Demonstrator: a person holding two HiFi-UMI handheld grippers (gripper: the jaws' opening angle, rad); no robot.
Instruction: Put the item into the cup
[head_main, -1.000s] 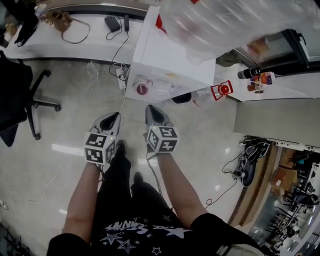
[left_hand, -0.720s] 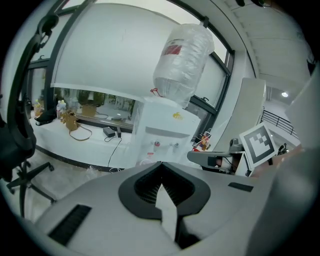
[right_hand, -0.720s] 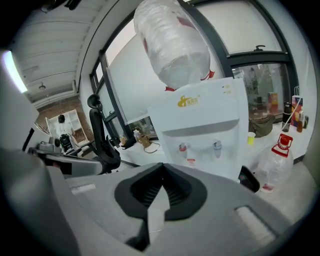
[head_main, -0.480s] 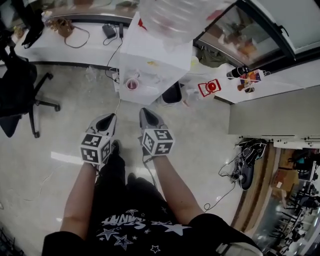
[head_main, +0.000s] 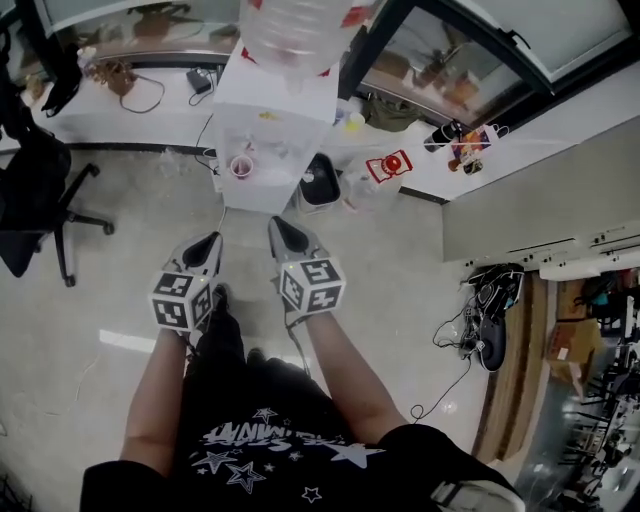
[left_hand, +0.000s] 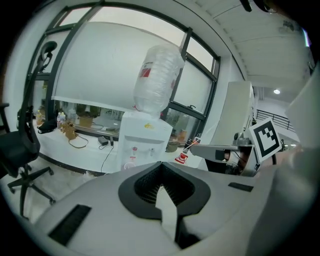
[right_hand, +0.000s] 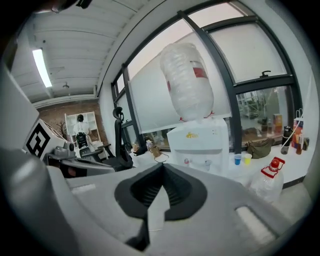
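Approach stage: left gripper (head_main: 213, 239) and right gripper (head_main: 273, 223) both clenched on nothing, well apart from water dispenser (head_main: 265, 110). Pink cup (head_main: 241, 166) in its tap bay; item not identifiable. Step closer, unclench jaws before reaching.

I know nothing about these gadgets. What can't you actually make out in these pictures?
- Item for the cup: none identifiable in any view; left gripper and right gripper are shut, empty.
- Pinkish cup at the water dispenser: too small in the head view to see inside.
- Bottle on the dispenser: top cut off by the head view's upper edge.
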